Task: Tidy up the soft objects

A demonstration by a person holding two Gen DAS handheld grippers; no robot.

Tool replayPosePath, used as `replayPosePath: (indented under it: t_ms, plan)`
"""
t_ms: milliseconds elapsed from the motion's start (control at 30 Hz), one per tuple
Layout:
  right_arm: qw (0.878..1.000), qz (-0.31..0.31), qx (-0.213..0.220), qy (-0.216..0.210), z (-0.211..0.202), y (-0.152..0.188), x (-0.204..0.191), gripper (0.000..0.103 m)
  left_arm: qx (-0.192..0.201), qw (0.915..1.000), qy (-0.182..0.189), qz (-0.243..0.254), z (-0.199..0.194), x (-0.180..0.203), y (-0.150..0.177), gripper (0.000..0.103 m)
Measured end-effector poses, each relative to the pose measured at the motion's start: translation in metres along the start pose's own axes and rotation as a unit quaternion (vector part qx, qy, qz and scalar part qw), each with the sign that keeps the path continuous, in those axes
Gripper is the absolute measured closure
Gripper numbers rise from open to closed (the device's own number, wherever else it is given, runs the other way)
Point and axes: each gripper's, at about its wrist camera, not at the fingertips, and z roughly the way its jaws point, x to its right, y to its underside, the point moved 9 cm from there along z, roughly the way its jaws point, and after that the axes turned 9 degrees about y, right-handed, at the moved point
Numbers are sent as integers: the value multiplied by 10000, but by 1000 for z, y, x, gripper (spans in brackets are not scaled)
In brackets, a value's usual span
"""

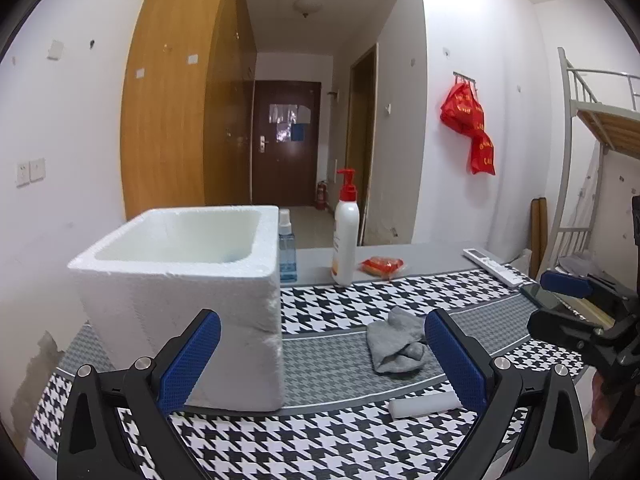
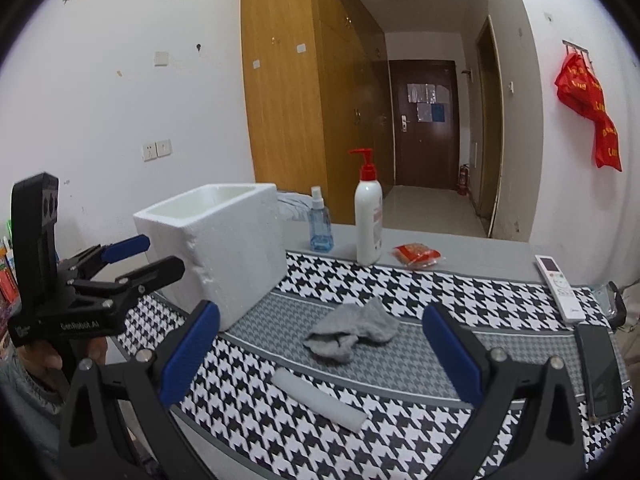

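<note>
Item: grey sock (image 2: pixel 352 334), crumpled, lying on the tabletop (image 2: pixel 400 276) just ahead of the right hand-held gripper (image 2: pixel 320 350), between its spread fingers in that view.

Handling, by judgement: light, limp and unbreakable; it will sag and bunch, so pinch the thick folded middle rather than a loose edge. White foam strip (image 2: pixel 318 400) lies nearer, under the same fingers; foam box (image 2: pixel 224 248) stands ahead to the left, its top open. Right hand-held gripper released, empty, level above the cloth. Left hand-held gripper (image 1: pixel 320 364) likewise spread and empty, beside the box, the sock ahead and to its right.
</note>
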Motion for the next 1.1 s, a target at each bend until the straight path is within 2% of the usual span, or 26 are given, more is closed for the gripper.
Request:
replayPosePath:
  t_ms: [400, 633, 833, 967, 1100]
  plan:
    - [9995, 16, -304, -12, 11, 21, 12, 1, -281, 9995, 167, 39, 21, 13, 11, 1]
    - [9985, -182, -524, -10, 16, 36, 14, 1, -409, 9987, 268, 129, 34, 21, 16, 1]
    - [9966, -280, -770, -26, 26, 53, 17, 1, -515, 9980, 218, 310, 42, 25, 23, 1]
    - [9953, -339, -895, -140, 31, 60, 16, 1, -578, 9971, 317, 387, 47, 29, 25, 1]
    - [9930, -405, -1080, -240, 39, 69, 18, 1, -581, 9973, 246, 367, 50, 24, 26, 1]
